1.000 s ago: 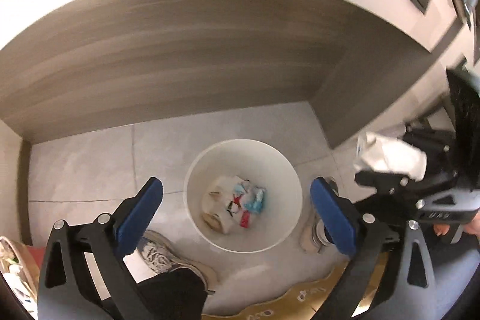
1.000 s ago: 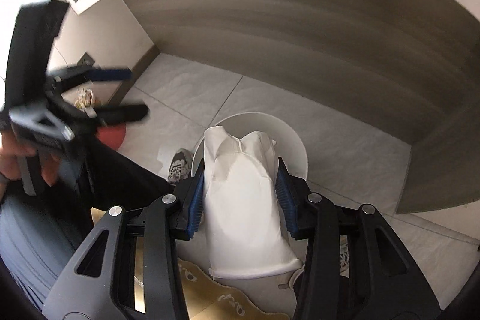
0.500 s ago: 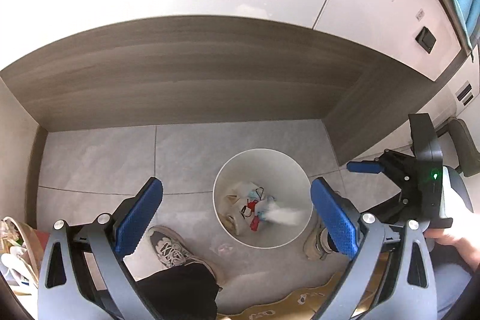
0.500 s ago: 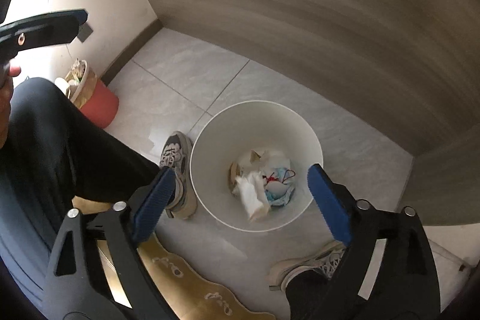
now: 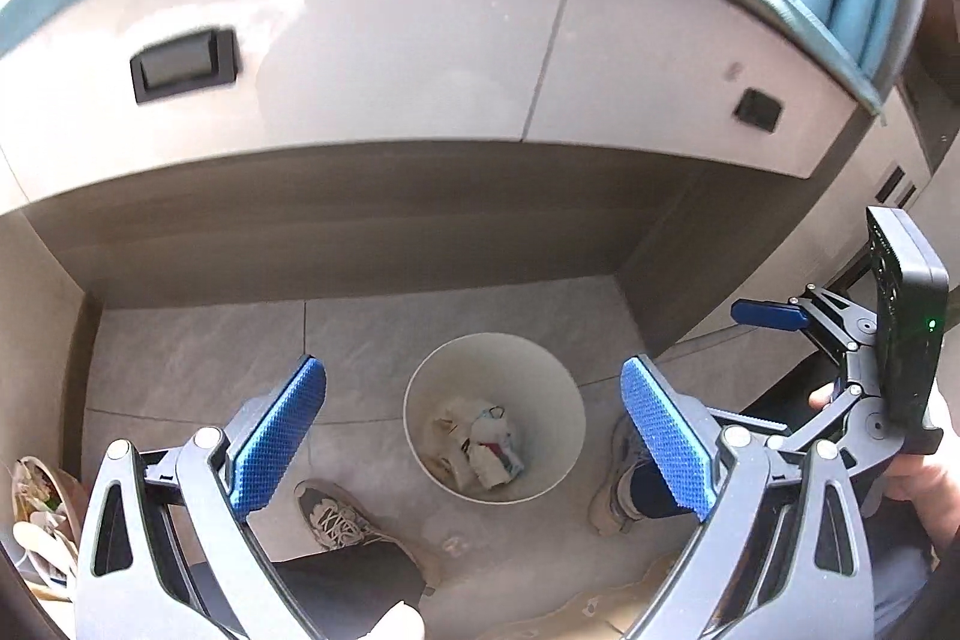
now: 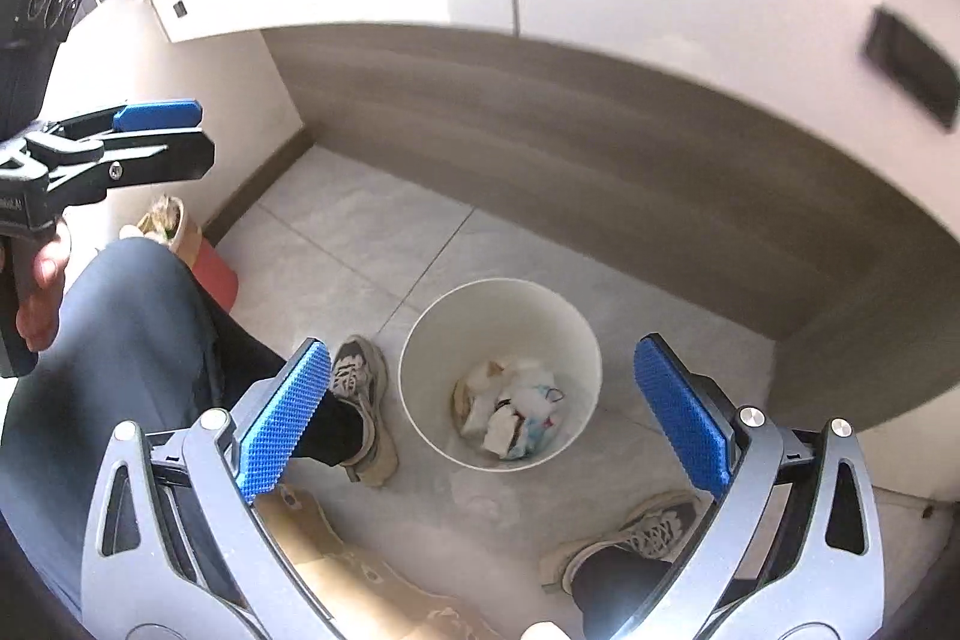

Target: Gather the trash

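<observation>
Round white plastic wastebasket (image 5: 414, 400) holding crumpled paper trash (image 6: 510, 409) on grey tiled floor (image 5: 198, 370), left gripper (image 5: 474, 439) and right gripper (image 6: 483, 409) above it, jaws wide, empty.

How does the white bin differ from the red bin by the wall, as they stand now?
The white bin is plain white, stands out on the tiled floor and holds crumpled trash only at its bottom. The red bin is red with a tan lining, sits against the wall and is filled to its rim. Both stand upright and open-topped.

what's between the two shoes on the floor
The white trash bin with crumpled trash inside stands between the left shoe and right shoe, clearest in the right wrist view.
</observation>
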A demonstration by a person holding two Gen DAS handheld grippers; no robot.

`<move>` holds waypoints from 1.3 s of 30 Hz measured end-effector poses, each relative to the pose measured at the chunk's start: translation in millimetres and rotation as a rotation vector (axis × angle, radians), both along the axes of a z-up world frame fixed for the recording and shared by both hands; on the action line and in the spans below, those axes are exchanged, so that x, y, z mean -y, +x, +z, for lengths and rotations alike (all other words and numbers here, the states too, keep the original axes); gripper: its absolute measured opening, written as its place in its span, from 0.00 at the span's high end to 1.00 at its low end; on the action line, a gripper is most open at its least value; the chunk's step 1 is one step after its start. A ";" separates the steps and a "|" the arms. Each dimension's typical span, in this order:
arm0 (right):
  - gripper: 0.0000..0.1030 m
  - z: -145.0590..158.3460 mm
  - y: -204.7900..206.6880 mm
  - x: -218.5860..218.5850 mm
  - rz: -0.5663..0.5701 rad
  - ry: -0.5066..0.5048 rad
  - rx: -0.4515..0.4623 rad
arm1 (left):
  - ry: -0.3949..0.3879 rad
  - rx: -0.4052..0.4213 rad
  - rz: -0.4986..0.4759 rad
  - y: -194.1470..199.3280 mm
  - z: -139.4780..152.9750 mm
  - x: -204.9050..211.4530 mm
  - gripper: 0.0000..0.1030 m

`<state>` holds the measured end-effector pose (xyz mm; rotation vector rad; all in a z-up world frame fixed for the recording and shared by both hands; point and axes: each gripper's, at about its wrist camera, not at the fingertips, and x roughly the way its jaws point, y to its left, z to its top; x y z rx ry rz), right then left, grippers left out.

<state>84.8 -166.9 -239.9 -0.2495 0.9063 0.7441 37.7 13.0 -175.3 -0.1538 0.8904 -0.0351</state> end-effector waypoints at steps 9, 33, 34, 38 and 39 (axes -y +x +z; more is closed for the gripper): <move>0.05 83.7 -25.4 28.3 -0.026 0.062 0.102 | 0.019 0.149 0.012 -38.8 56.7 16.2 0.06; 0.05 248.7 -98.2 73.3 -0.061 0.223 0.358 | 0.101 0.371 0.026 -100.1 184.6 45.0 0.06; 0.05 252.0 -99.0 76.0 -0.065 0.232 0.365 | 0.108 0.369 0.023 -100.2 186.3 46.9 0.06; 0.05 265.7 -104.6 86.7 -0.072 0.261 0.391 | 0.118 0.378 0.014 -103.5 194.4 54.6 0.06; 0.05 267.3 -105.3 88.4 -0.072 0.264 0.395 | 0.121 0.379 0.016 -103.9 195.8 55.9 0.06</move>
